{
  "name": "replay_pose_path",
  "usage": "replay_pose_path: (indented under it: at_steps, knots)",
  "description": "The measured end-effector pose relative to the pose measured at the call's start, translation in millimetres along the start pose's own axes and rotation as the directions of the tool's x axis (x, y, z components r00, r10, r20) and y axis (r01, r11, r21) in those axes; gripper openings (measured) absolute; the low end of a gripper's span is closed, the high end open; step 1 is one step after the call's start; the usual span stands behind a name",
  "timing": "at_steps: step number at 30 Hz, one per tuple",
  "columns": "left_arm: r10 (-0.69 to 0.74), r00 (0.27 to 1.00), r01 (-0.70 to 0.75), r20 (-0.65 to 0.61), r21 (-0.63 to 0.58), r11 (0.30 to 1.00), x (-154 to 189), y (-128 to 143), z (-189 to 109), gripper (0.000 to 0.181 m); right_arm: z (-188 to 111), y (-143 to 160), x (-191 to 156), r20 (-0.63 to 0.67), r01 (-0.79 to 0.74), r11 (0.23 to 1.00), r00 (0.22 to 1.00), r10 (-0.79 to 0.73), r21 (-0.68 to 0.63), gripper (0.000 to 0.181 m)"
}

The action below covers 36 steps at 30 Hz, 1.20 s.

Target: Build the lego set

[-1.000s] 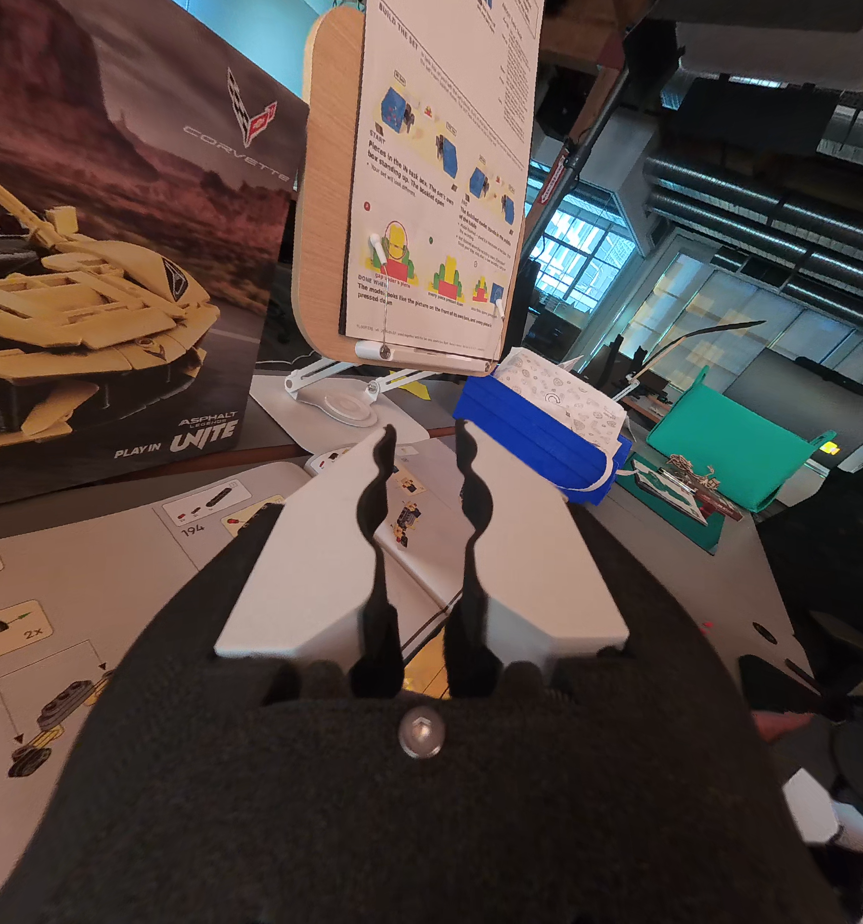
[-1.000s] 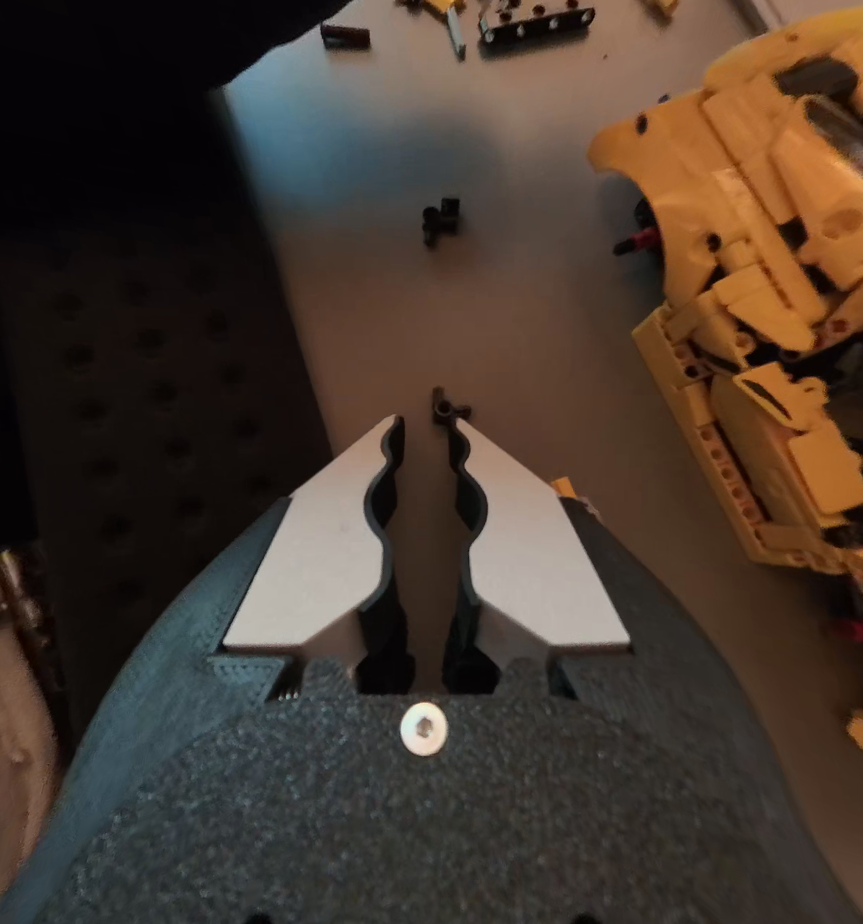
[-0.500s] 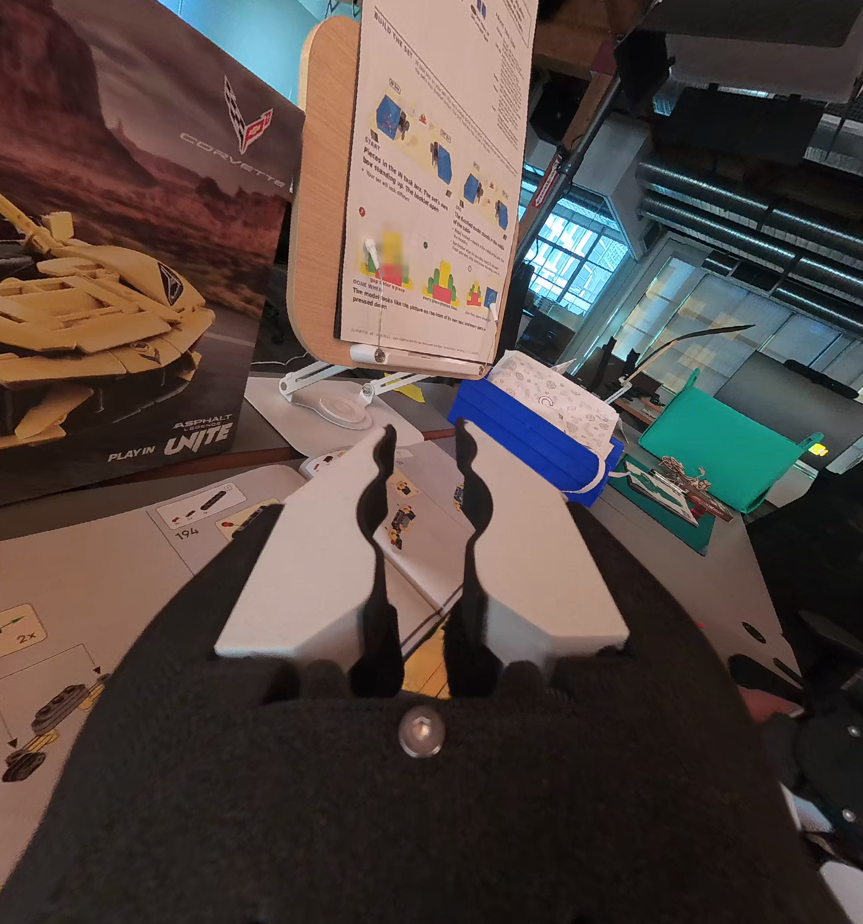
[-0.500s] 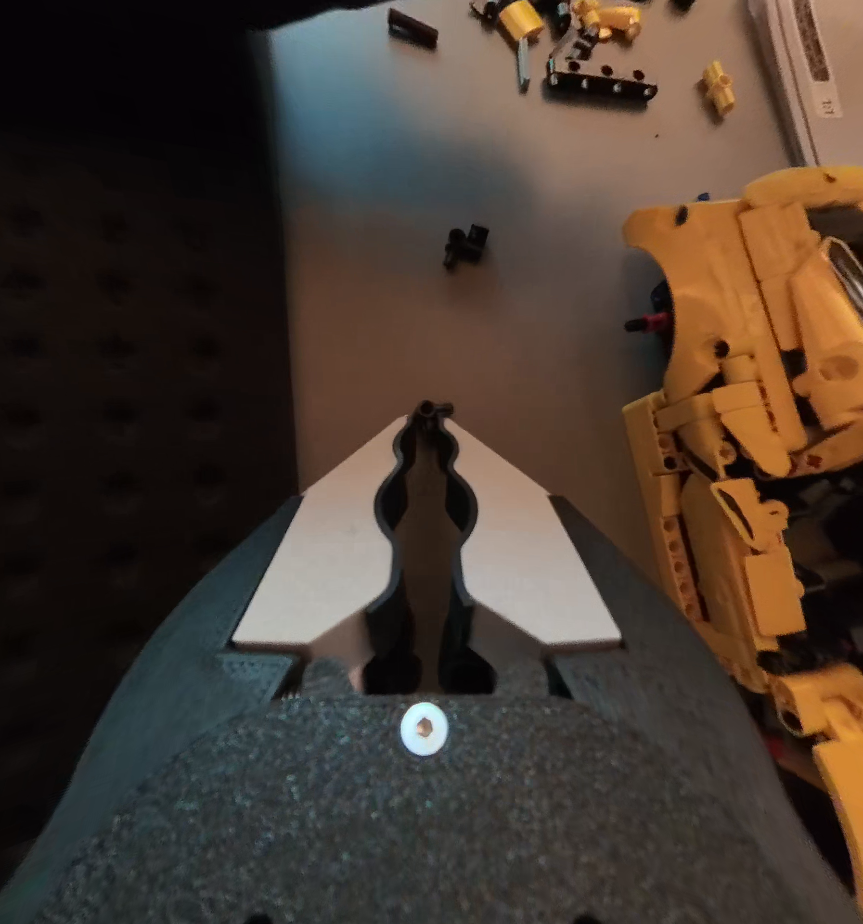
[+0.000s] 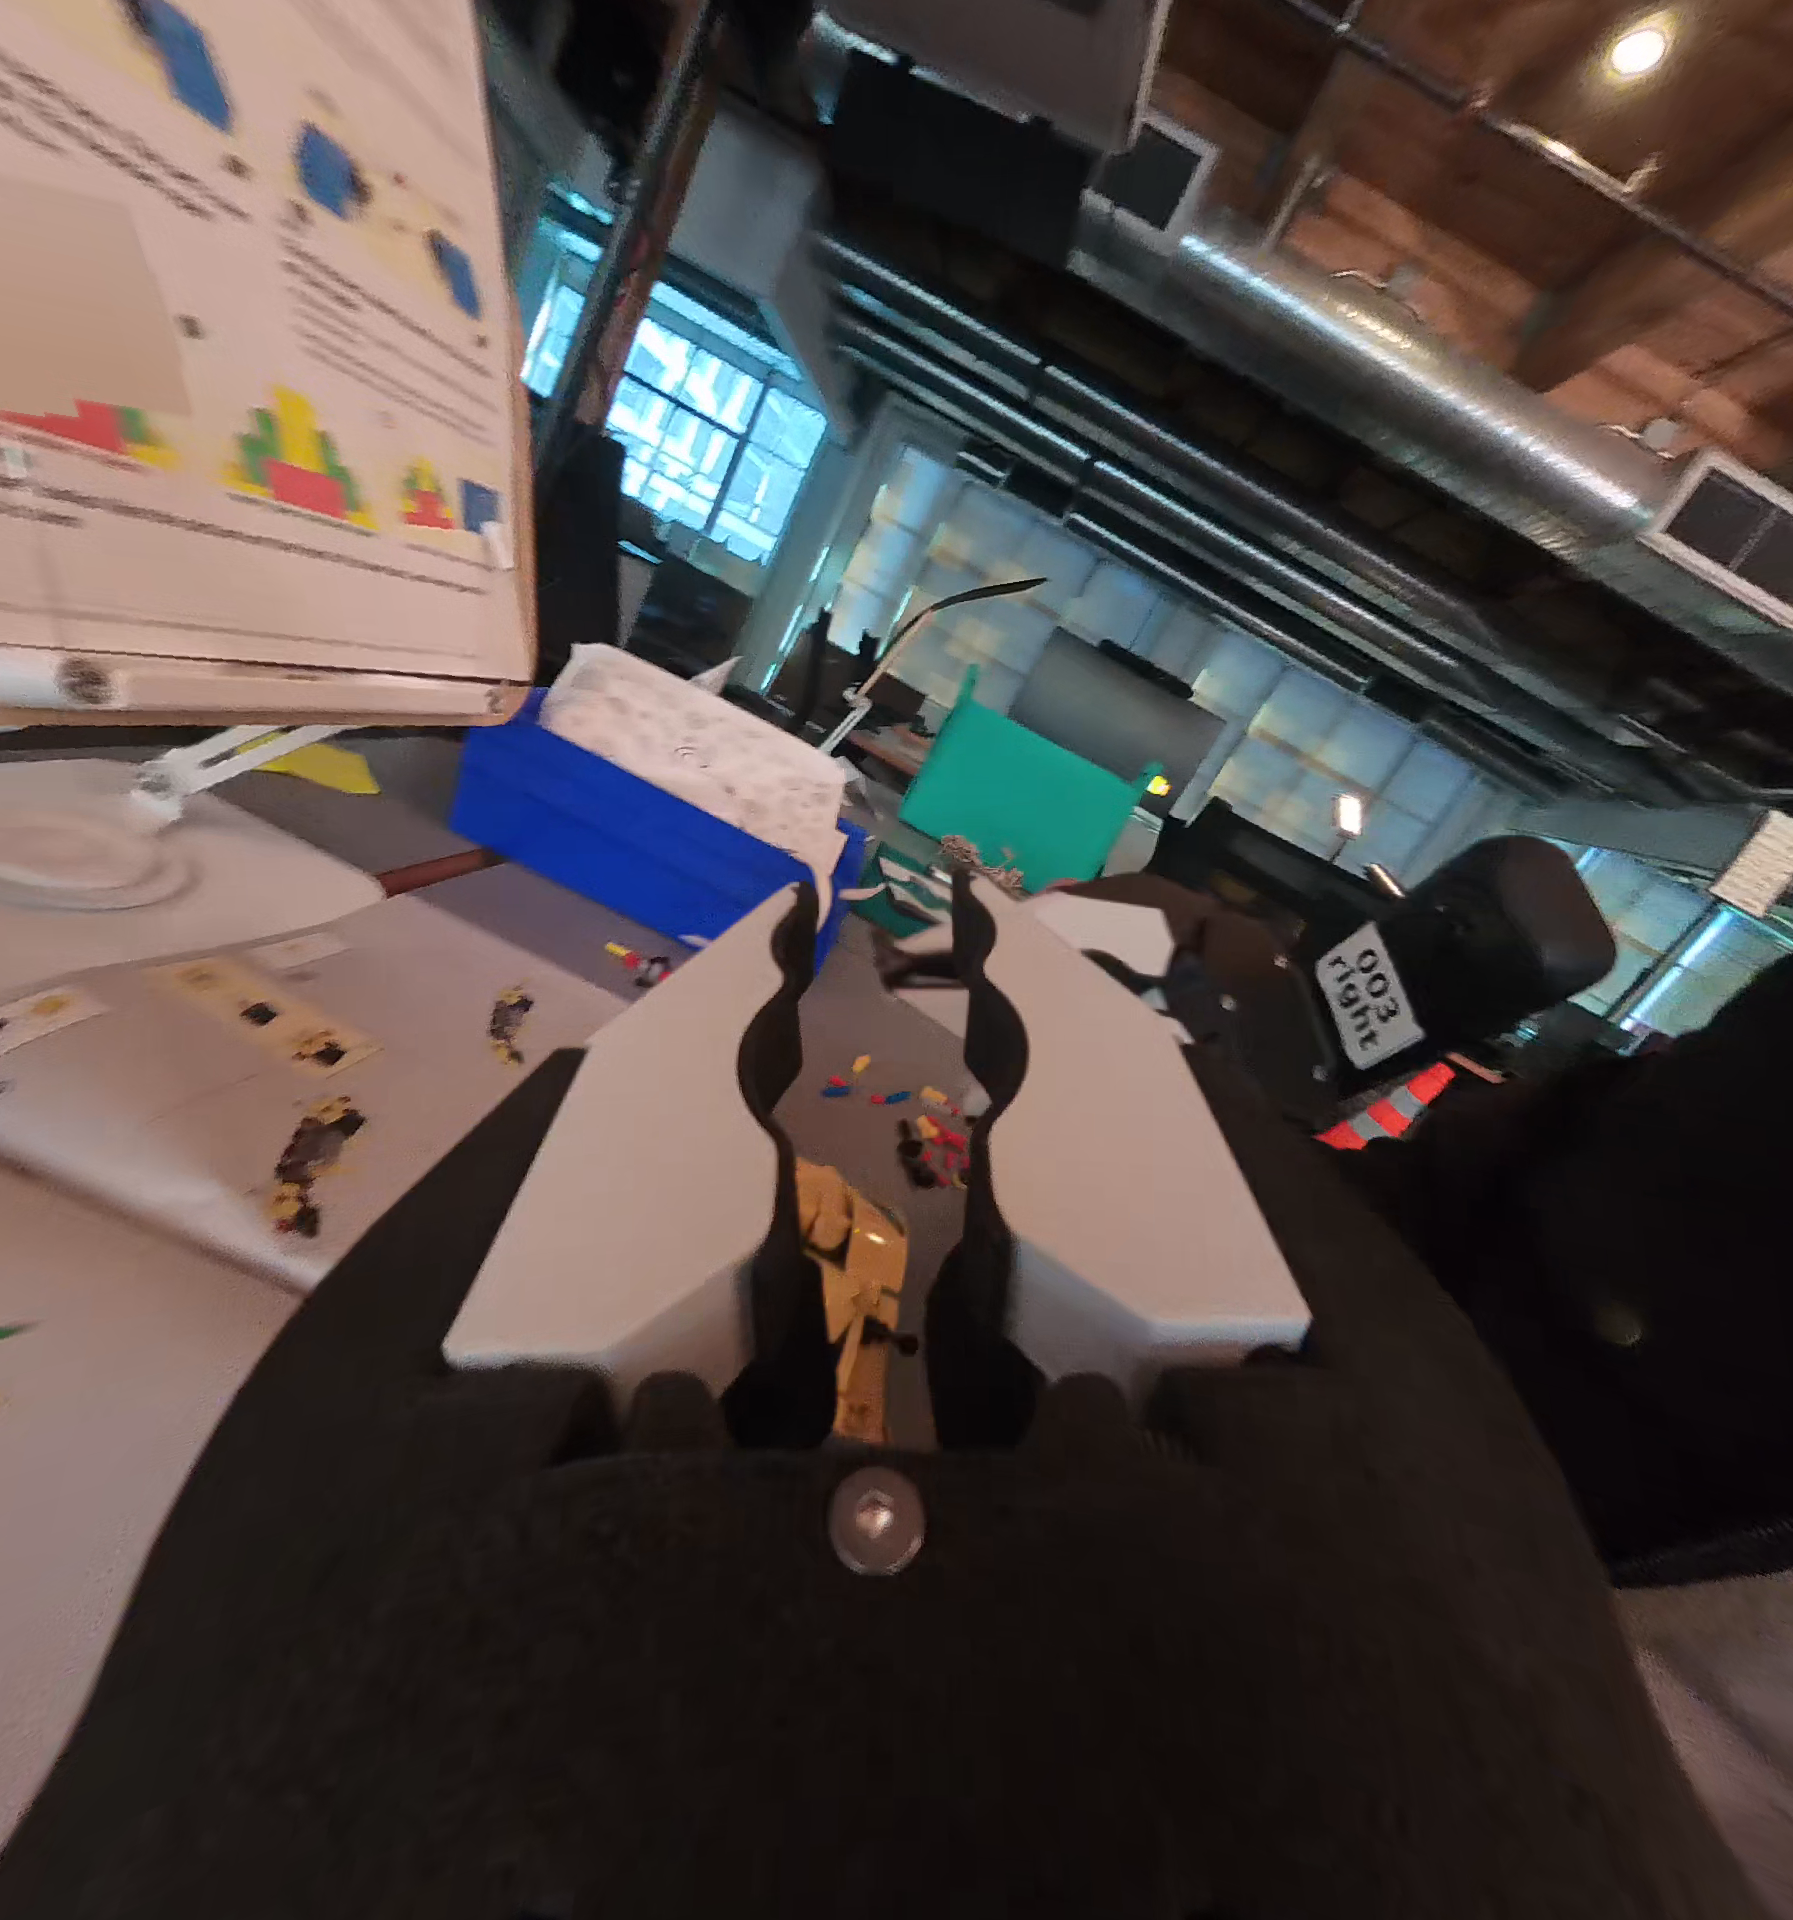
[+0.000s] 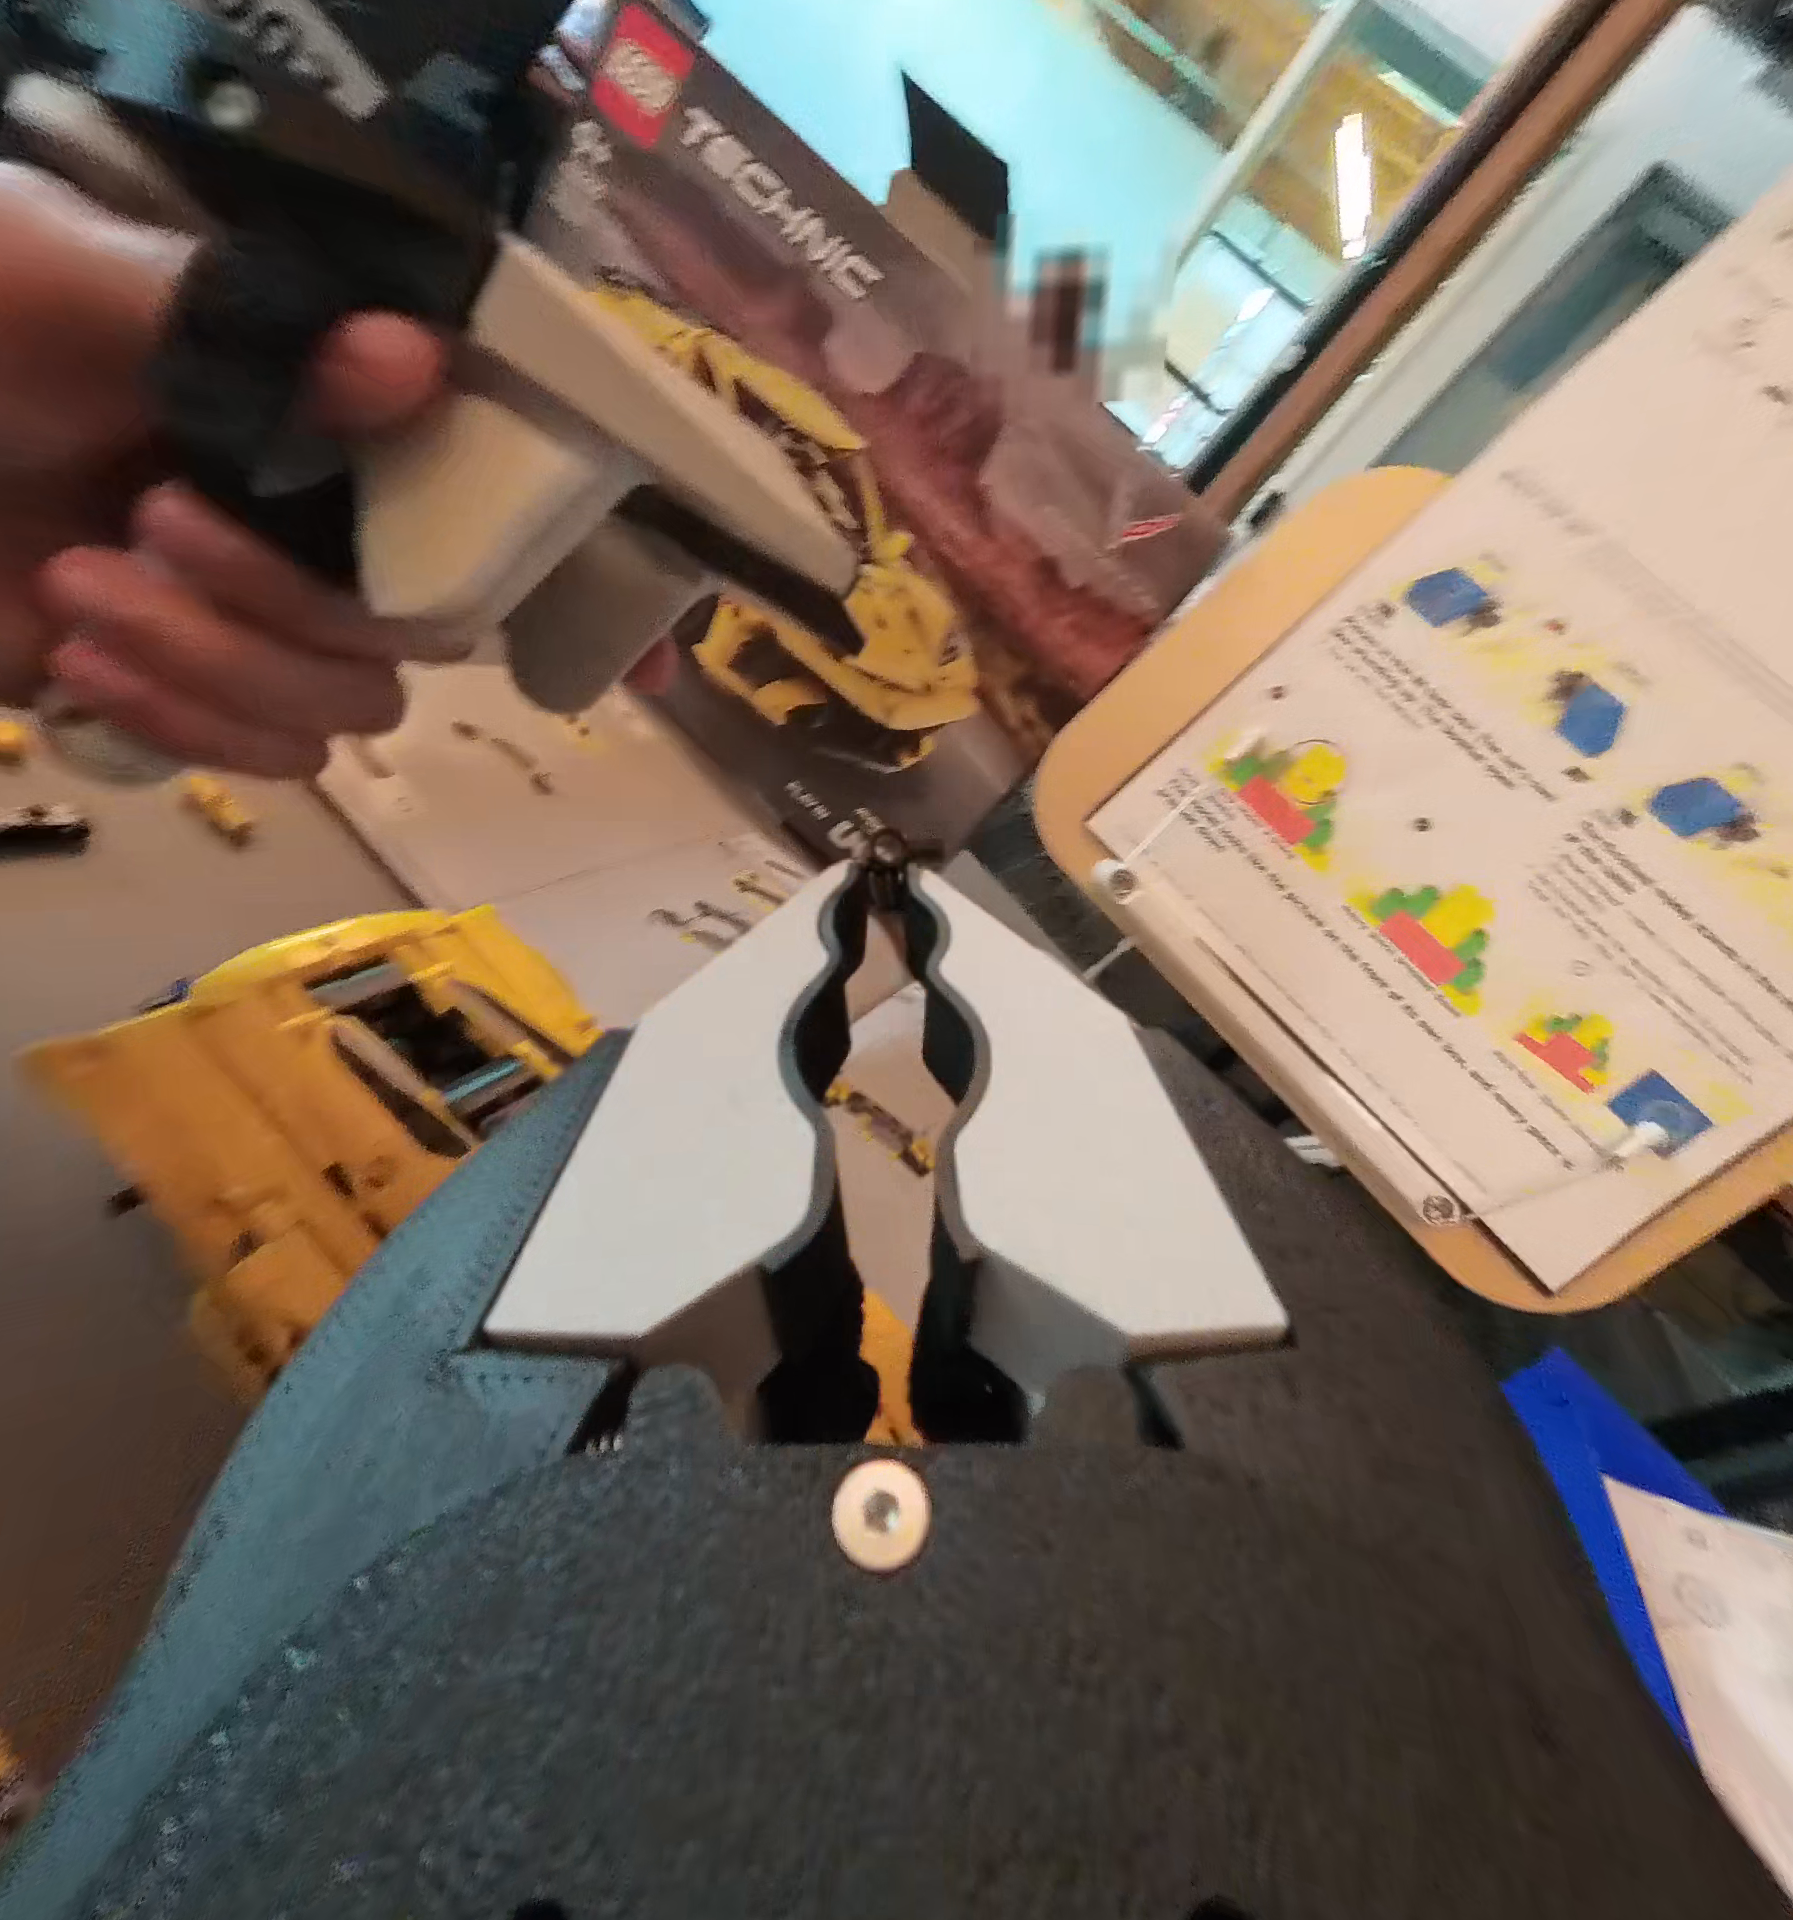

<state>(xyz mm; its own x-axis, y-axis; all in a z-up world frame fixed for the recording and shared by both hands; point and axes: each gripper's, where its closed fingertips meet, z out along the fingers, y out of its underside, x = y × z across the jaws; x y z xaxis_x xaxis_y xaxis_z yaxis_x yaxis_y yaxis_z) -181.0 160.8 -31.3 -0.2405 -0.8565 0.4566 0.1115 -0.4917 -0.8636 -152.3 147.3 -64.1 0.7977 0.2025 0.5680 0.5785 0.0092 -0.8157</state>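
Observation:
My right gripper (image 6: 884, 883) is shut on a small black connector piece (image 6: 884, 847), held up in the air at its tips. My left gripper (image 5: 881, 904) is open and empty. It also shows in the right wrist view (image 6: 757, 639), held by a hand at the upper left, blurred. The right gripper (image 5: 913, 971) shows just beyond my left fingertips in the left wrist view. The yellow car model (image 6: 300, 1091) stands on the grey table below left of the right gripper, and a part of it shows between my left fingers (image 5: 850, 1247).
An open instruction booklet (image 5: 196, 1039) lies at the left. The set's box (image 6: 819, 416) and a clipboard with a sheet (image 6: 1494, 831) stand behind. A blue bin (image 5: 643, 831) and a green bin (image 5: 1017, 790) are farther back. Loose small pieces (image 5: 913, 1122) lie on the table. My right fingertips sit around 5 cm from my left ones.
My right gripper shut on the small black connector on the table and lifted it up towards the left gripper. My left gripper swung to the right and stayed open.

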Motion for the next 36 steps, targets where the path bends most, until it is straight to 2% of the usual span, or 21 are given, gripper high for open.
replay_pose_path:
  at_steps: [3, 6, 11, 17, 21, 23, 25, 27, 29, 31, 34, 36]
  knots:
    - [0.028, 0.999, -0.029, -0.025, -0.039, 0.999, 8, 14, 14, 0.025, -1, -3, -2, -0.041, -0.02, 0.999, 0.999, 0.022, 0.047, 0.006]
    - [0.028, 0.999, -0.031, -0.044, -0.064, 0.997, 14, 23, 25, 0.025, -7, -10, -1, -0.117, 0.073, 0.994, 0.991, -0.063, 0.083, 0.005]
    - [0.031, 0.999, -0.034, -0.038, -0.083, 0.996, 13, 29, 28, 0.022, -14, -17, 3, -0.143, 0.086, 0.989, 0.987, -0.068, 0.124, 0.005]
    - [0.013, 0.998, -0.018, -0.062, -0.087, 0.996, 15, 33, 29, 0.008, -11, -12, 1, -0.127, 0.088, 0.99, 0.989, -0.074, 0.113, 0.006]
    - [0.063, 0.997, -0.069, -0.049, -0.129, 0.989, 13, 37, 27, 0.007, -11, -10, -4, -0.029, -0.011, 0.991, 0.999, 0.015, 0.135, 0.006]
    - [0.137, 0.99, -0.142, -0.043, -0.149, 0.979, 13, 38, 24, 0.007, -15, -11, -14, 0.14, -0.153, 0.976, 0.981, 0.132, 0.155, 0.02]
    - [0.253, 0.967, -0.249, -0.003, -0.179, 0.952, 8, 41, 22, 0.007, -23, -11, -14, 0.315, -0.371, 0.918, 0.896, 0.314, 0.141, 0.023]
    - [0.38, 0.924, -0.363, 0.04, -0.219, 0.906, 3, 43, 21, 0.007, -27, -6, -10, 0.473, -0.582, 0.811, 0.731, 0.492, 0.056, 0.023]
    - [0.48, 0.875, -0.454, 0.069, -0.234, 0.86, 2, 42, 23, 0.007, -24, 2, -7, 0.549, -0.721, 0.689, 0.548, 0.631, -0.074, 0.027]
    - [0.595, 0.799, -0.554, 0.093, -0.272, 0.787, 0, 46, 27, 0.007, -21, 5, -5, 0.572, -0.794, 0.589, 0.416, 0.707, -0.151, 0.025]
    - [0.744, 0.662, -0.669, 0.095, -0.374, 0.643, -3, 57, 33, 0.007, -22, 4, 4, 0.587, -0.853, 0.495, 0.317, 0.745, -0.167, 0.016]
    - [0.788, 0.609, -0.702, 0.087, -0.404, 0.587, -2, 62, 37, 0.007, -21, 6, 2, 0.585, -0.85, 0.494, 0.309, 0.75, -0.184, 0.015]
